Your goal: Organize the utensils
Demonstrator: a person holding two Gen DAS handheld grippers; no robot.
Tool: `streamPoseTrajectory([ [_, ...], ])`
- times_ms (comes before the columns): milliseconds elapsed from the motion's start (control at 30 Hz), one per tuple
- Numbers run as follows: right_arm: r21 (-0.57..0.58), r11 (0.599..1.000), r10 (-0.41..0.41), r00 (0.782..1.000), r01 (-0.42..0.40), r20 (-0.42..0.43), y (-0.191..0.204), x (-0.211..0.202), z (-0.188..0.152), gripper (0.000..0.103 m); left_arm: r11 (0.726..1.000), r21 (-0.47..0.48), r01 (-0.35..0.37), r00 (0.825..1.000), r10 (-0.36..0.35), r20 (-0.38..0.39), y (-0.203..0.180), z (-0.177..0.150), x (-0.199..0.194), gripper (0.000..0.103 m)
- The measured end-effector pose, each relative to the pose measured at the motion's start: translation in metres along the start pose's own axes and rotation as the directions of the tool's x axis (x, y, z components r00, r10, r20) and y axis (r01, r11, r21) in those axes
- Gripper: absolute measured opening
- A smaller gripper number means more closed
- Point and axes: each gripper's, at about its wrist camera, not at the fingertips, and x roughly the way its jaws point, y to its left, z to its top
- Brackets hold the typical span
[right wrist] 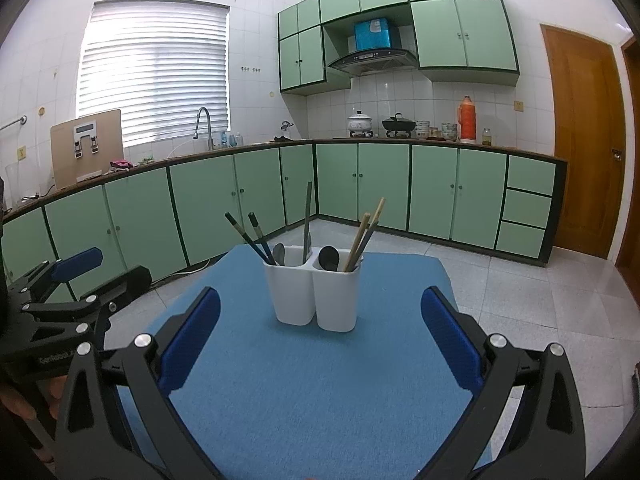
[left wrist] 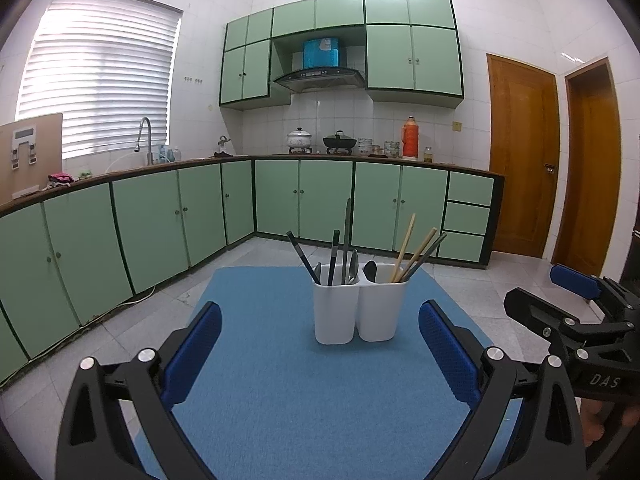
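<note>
A white two-compartment utensil holder (left wrist: 356, 308) (right wrist: 316, 296) stands on a blue mat (left wrist: 300, 392) (right wrist: 312, 392). Its left compartment holds dark chopsticks (left wrist: 303, 258) (right wrist: 248, 238), a tall grey handle and a metal spoon (left wrist: 353, 265). Its right compartment holds wooden chopsticks (left wrist: 408, 246) (right wrist: 366, 232) and a black spoon (right wrist: 329, 258). My left gripper (left wrist: 320, 344) is open and empty, in front of the holder. My right gripper (right wrist: 320, 334) is open and empty, also in front of it. Each gripper shows at the edge of the other's view: the right one (left wrist: 576, 300), the left one (right wrist: 76, 276).
Green base cabinets (left wrist: 160, 220) (right wrist: 360, 184) run along the walls under a counter with a sink tap (left wrist: 145, 136), pots and an orange flask (left wrist: 410, 138). Wooden doors (left wrist: 524, 160) (right wrist: 584, 144) stand at the right. Tiled floor surrounds the mat.
</note>
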Motion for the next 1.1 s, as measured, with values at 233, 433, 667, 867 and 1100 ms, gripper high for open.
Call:
streamPoseTrajectory([
  [233,-0.001,1.000,-0.001,1.000,0.001,-0.003,-0.0004,0.0010,0.0002,0.098,1.000,0.000,-0.001,1.000,0.001,0.000,0.0009,-0.0005,0.0006,0.097],
  [433,0.000,1.000,0.000,1.000,0.000,-0.005,-0.0002,0.0017,-0.0007,0.098,1.000,-0.001,-0.001,1.000,0.001,0.001,0.0016,-0.0004,0.0009,0.097],
  [667,0.001,1.000,-0.001,1.000,0.001,-0.005,0.0006,0.0020,-0.0007,0.098,1.000,-0.001,-0.002,1.000,0.002,0.001,0.0021,-0.0008,0.0016,0.097],
  [867,0.000,1.000,-0.002,1.000,0.002,-0.004,0.0003,0.0018,-0.0007,0.098,1.000,-0.001,-0.002,1.000,0.002,0.000,0.0029,-0.0015,0.0017,0.097],
  [1100,0.000,1.000,-0.002,1.000,0.002,-0.007,-0.0001,0.0026,-0.0004,0.098,1.000,0.000,-0.002,1.000,0.002,0.001,0.0041,-0.0020,0.0018,0.097],
])
